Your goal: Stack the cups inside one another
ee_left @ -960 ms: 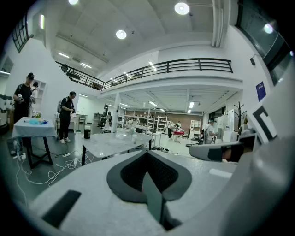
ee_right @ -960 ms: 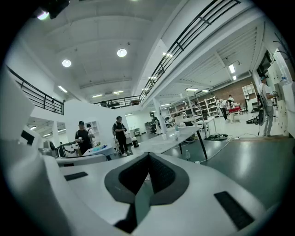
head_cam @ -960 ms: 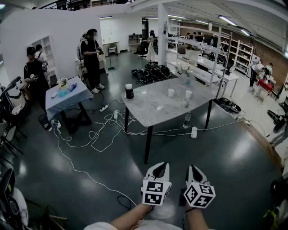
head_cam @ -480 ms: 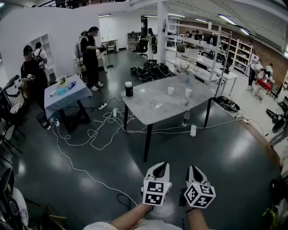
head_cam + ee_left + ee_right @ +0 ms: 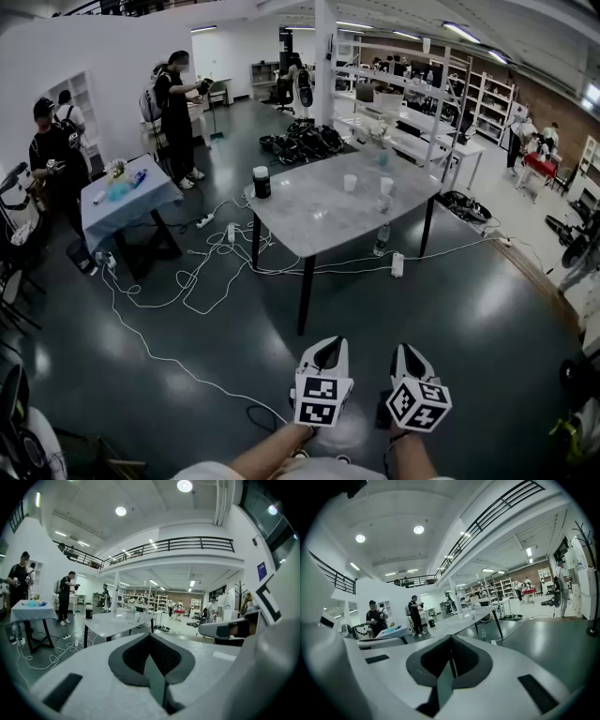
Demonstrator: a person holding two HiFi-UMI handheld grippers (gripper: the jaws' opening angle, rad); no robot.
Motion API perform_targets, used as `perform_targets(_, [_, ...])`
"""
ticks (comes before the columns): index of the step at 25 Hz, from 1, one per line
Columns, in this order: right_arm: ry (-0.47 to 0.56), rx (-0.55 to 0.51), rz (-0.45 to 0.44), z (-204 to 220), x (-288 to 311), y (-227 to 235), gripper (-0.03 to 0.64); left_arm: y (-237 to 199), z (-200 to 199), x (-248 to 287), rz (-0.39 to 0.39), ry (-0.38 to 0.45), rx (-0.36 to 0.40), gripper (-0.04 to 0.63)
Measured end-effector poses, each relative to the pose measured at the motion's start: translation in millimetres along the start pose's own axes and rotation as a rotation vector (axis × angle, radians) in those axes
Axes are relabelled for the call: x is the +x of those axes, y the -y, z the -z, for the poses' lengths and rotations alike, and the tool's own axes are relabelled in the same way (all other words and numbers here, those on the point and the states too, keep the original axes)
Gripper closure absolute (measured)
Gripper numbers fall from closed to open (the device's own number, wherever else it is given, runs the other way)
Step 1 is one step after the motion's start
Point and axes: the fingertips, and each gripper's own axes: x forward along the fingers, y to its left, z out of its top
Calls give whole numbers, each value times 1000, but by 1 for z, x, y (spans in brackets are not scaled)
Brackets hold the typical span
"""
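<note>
Three small white cups stand at the far right end of a grey marble-look table (image 5: pixel 319 220): one cup (image 5: pixel 349 183) further left, a second cup (image 5: pixel 385 186) to its right, and a third cup (image 5: pixel 382 202) just in front of that. Both grippers hang low in the head view, well short of the table and over the dark floor. My left gripper (image 5: pixel 328 347) is shut with nothing in it. My right gripper (image 5: pixel 406 352) is shut and empty too. The table (image 5: pixel 115 621) shows far ahead of the jaws in the left gripper view, and the table (image 5: pixel 461 620) likewise in the right gripper view.
A black canister (image 5: pixel 261 181) stands on the table's left corner. White cables (image 5: pixel 211 277) and a power strip (image 5: pixel 397 265) lie on the floor before the table, and a bottle (image 5: pixel 379 239) stands under it. A blue-covered side table (image 5: pixel 127 199) and several standing people are at the left; shelving fills the back right.
The table and room have slid slightly left and down in the head view, and the table looks a little nearer. Both grippers keep their place at the bottom and stay shut.
</note>
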Motion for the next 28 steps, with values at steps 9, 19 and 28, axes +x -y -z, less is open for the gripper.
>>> perform_targets(9, [-18,7,48,6,10,-5,609,-20,8,3,16,-25,-16,601])
perform_targets(19, [-28,8,44,1,48,7,609,-36,5,32,-5,-28,-14,601])
perform_targets(28, [-40,-14,-2,-23,103,38,609,-37,-4,93,-56,-31,-35,601])
